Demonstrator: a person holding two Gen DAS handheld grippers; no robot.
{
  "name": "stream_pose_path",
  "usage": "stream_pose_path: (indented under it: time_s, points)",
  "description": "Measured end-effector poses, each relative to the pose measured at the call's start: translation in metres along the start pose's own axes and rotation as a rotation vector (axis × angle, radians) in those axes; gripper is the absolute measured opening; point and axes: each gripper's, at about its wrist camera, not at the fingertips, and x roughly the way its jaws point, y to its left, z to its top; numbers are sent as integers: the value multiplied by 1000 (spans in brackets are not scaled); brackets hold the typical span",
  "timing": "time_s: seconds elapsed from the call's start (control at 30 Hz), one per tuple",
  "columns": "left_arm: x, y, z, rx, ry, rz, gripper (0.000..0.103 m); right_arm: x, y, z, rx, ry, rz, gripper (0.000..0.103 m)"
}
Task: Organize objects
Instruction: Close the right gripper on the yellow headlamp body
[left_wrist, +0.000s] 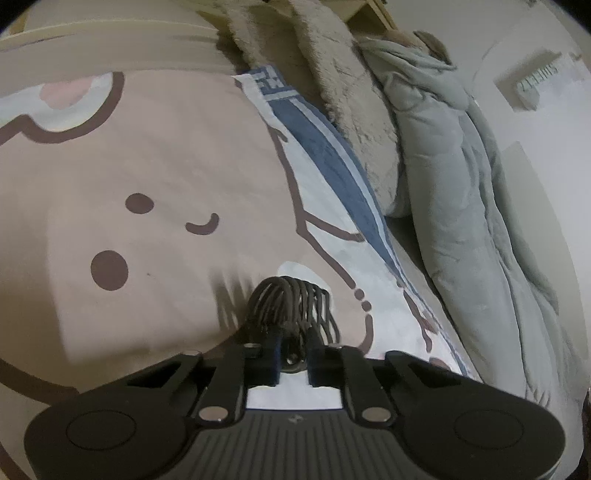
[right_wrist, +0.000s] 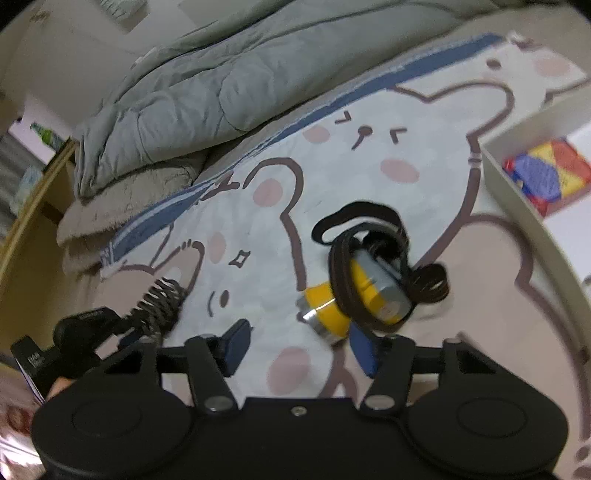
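A: So, what's in the white box (right_wrist: 517, 206)?
B: A red-and-blue packet (right_wrist: 546, 173). Left of the box, the yellow device (right_wrist: 365, 295) lies before the right gripper (right_wrist: 299, 347), jaws half-wide, empty.
A: And the left gripper (left_wrist: 291, 354)?
B: Clamped on dark coiled wire (left_wrist: 291, 306), far left of the box.

I'm working over a bed spread with a cartoon-bear sheet (right_wrist: 354, 155), pale with brown outlines and pink cheeks, blue-striped along its far edge. In the right wrist view a yellow tool wrapped in black cord (right_wrist: 364, 284) lies on it at centre, a dark wire coil (right_wrist: 162, 299) at nine o'clock, a bunched grey quilt (right_wrist: 207, 88) at eleven, and a white box (right_wrist: 517, 195) at two.
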Motion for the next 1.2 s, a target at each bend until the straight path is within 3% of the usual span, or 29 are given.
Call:
stream_pose_path:
  time_s: [0.17, 0.3, 0.43, 0.5, 0.67, 0.8, 0.9, 0.93, 0.97, 1.2]
  points:
    - [-5, -3, -3, 45, 19, 20, 9, 14, -6, -4, 157, 4, 7, 51]
    - [-6, -3, -4, 67, 24, 27, 9, 28, -24, -5, 383, -32, -6, 51]
    - [-5, -1, -6, 67, 31, 23, 9, 40, -41, -9, 516, -63, -100, 69]
    - [-5, -2, -6, 72, 34, 22, 9, 47, -45, -9, 539, -67, -93, 70]
    - [-4, -5, -8, 99, 45, 29, 9, 59, -38, 1, 476, -75, -133, 71]
    - [-5, -9, -9, 146, 73, 51, 9, 67, -26, 15, 265, -30, -169, 67]
    - [-9, -11, -10, 177, 85, 67, 9, 64, -27, 19, 170, 7, -149, 61]
    - [-11, -12, -11, 192, 90, 73, 9, 62, -28, 19, 156, 24, -141, 51]
    - [-13, -13, -12, 210, 96, 81, 9, 58, -30, 19, 144, 36, -112, 48]
    - [-37, -12, -22, 268, 137, 120, 8, 29, -26, 12, -17, 103, -112, 47]
